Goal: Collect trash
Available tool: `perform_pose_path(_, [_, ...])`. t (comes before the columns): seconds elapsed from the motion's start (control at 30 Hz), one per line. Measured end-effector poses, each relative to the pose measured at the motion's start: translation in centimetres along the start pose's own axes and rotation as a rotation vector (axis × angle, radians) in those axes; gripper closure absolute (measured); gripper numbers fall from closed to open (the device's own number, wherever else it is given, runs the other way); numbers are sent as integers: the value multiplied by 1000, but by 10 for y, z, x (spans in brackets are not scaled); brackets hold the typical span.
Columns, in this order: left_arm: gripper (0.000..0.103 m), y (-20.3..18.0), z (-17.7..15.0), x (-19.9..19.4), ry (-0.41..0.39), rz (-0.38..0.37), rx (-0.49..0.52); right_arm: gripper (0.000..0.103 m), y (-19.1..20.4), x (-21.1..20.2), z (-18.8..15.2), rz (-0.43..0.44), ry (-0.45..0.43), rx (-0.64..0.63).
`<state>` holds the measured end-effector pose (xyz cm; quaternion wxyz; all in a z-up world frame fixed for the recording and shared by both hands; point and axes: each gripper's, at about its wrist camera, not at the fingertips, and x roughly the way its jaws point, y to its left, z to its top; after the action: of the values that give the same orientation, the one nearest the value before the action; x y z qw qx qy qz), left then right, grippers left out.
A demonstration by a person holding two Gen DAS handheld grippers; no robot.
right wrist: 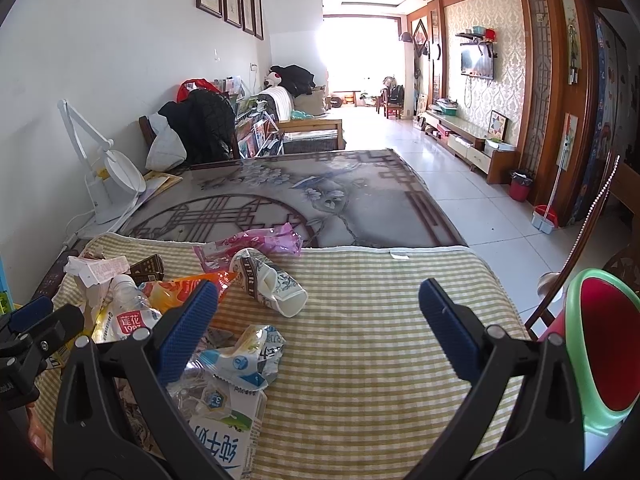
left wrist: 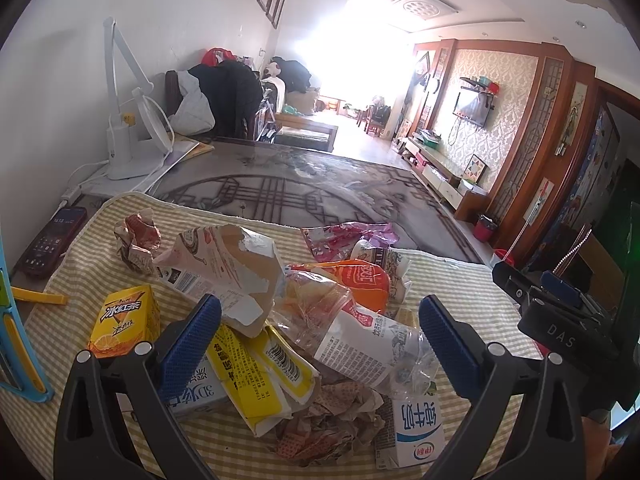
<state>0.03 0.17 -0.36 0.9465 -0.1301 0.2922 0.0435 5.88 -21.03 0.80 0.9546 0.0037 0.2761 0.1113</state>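
A heap of trash lies on a yellow checked cloth [left wrist: 472, 300]. My left gripper [left wrist: 320, 340] is open, its jaws either side of a crushed clear plastic bottle [left wrist: 360, 340] and a yellow carton [left wrist: 256, 376]. Around them lie a torn paper bag [left wrist: 224, 268], an iced-tea box [left wrist: 124, 320], an orange wrapper [left wrist: 360, 280], crumpled brown paper [left wrist: 332, 424] and a milk carton [left wrist: 416, 428]. My right gripper [right wrist: 320, 320] is open and empty above bare cloth [right wrist: 380, 340], right of the pile: a crushed paper cup [right wrist: 272, 284], a milk carton [right wrist: 228, 436], a bottle [right wrist: 128, 316]. It also shows in the left wrist view [left wrist: 560, 308].
A green-rimmed red bin [right wrist: 604, 348] stands at the table's right edge beside a chair [right wrist: 580, 248]. A phone [left wrist: 52, 244], a white desk lamp [left wrist: 124, 140] and a yellow clip [left wrist: 40, 296] sit at the left by the wall. A patterned table top [right wrist: 320, 196] stretches beyond the cloth.
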Motion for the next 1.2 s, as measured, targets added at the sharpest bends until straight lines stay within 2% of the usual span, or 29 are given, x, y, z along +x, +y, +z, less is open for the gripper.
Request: perform_pose_path(1.2, [8, 2, -1, -2, -3, 21, 13, 4, 1, 5, -2, 4, 35, -16])
